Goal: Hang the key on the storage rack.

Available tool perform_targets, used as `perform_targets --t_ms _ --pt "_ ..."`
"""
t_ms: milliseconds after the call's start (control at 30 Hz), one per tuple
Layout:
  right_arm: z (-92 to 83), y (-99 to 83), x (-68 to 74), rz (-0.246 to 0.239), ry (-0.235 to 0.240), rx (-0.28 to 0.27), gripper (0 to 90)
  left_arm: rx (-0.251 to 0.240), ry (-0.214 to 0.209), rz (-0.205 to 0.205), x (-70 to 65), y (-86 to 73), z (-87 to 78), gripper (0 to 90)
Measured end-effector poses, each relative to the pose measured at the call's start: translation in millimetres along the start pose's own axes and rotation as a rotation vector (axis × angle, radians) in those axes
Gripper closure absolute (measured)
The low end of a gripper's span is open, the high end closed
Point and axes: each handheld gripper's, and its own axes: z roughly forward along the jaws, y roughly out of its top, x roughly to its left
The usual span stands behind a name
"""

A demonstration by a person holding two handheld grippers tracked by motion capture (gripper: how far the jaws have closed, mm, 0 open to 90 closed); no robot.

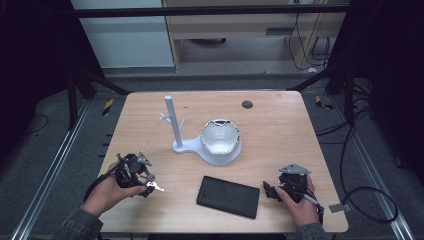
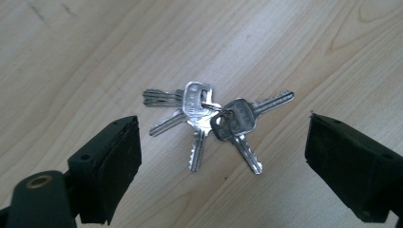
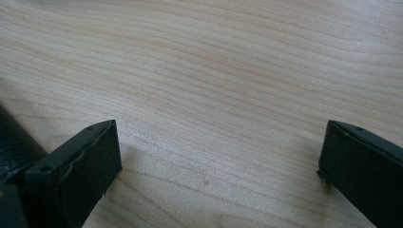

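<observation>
The bunch of keys (image 2: 214,121) is lying flat on the wooden surface (image 1: 280,130), toward its seven o'clock corner in the high view, where it is showing as a small bright glint (image 1: 155,187). The left gripper (image 1: 145,186) is sitting just at the keys' nine o'clock there, held in the person's left hand (image 1: 107,192). In the left gripper view its black jaws are standing wide apart, one at seven o'clock and one at four o'clock, with the keys lying between and just beyond their tips; neither pad is touching metal. The keys are fanning out from a ring, their blades pointing toward nine, six, five and two o'clock.

The right gripper (image 1: 268,190) is resting near the surface's five o'clock corner in the right hand (image 1: 300,202), well apart from the keys. Its jaws are also gaping open, with bare wood between them in the right gripper view.

A black flat case (image 1: 228,196) is lying between the two grippers, at six o'clock of the surface. A white stand with a post (image 1: 172,122) and a white bowl-shaped piece (image 1: 220,137) are sitting at the centre.
</observation>
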Motion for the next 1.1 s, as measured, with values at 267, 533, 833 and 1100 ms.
perform_targets --t_ms 267,533,833,1100 --pt "0.0 0.0 0.0 0.000 0.000 0.000 0.4 0.049 -0.024 -0.042 1.1 -6.4 16.1 16.2" --pt "0.0 0.0 0.0 0.000 0.000 0.000 0.4 0.074 -0.050 -0.040 4.5 -9.7 23.9 29.0" --pt "0.0 0.0 0.0 0.000 0.000 0.000 0.4 0.083 -0.082 -0.033 9.7 -9.6 28.1 47.0" --pt "0.0 0.0 0.0 0.000 0.000 0.000 0.4 0.073 -0.081 -0.039 19.5 -13.9 26.2 73.3"
